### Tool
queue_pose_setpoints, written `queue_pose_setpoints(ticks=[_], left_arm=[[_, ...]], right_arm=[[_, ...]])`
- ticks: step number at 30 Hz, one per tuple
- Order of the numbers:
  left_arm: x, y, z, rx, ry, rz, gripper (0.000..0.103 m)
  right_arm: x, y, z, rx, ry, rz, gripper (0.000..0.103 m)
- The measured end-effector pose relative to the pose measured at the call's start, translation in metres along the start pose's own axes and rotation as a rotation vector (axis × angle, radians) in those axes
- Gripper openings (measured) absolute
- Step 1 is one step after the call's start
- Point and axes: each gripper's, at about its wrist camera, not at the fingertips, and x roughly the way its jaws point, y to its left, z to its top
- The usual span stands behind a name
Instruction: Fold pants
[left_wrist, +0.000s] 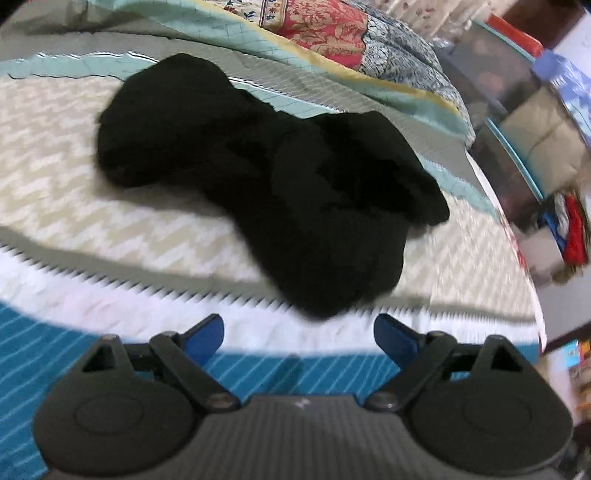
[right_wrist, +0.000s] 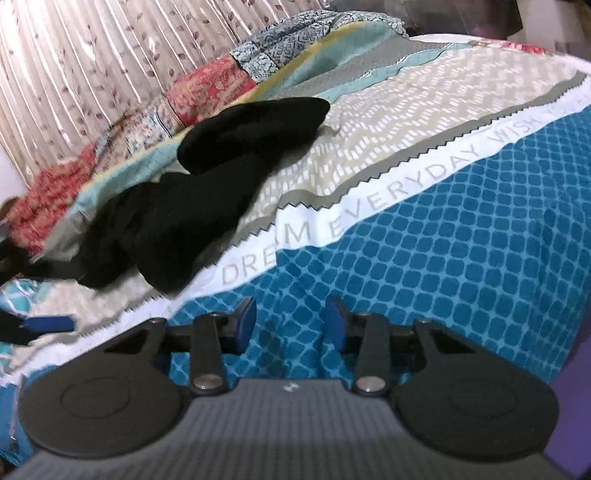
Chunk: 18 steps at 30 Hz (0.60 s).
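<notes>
Black pants (left_wrist: 266, 184) bunched; both hand-held grippers tilt down, empty.

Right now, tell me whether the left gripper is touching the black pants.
Apart. The left wrist view shows bedspread between the left gripper and the pants.

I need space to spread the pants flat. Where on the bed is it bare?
Bare: the blue band nearest the right gripper, and the chevron band right of the pants. Crowded: the far edge, where the quilt bunches behind the pants.
</notes>
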Motion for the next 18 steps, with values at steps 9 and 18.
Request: queue_pose_setpoints(ticks=[9, 18], left_arm=[[0.065, -0.001, 0.015, -0.096, 0.055, -0.089, 0.020], [-0.112, 0.086, 0.000, 0.049, -0.192, 0.075, 0.016]], right_arm=[[-0.009, -0.009, 0.001, 0.064, 0.005, 0.063, 0.045], [-0.019, 0.026, 0.042, -0.104, -0.099, 0.077, 0.046]])
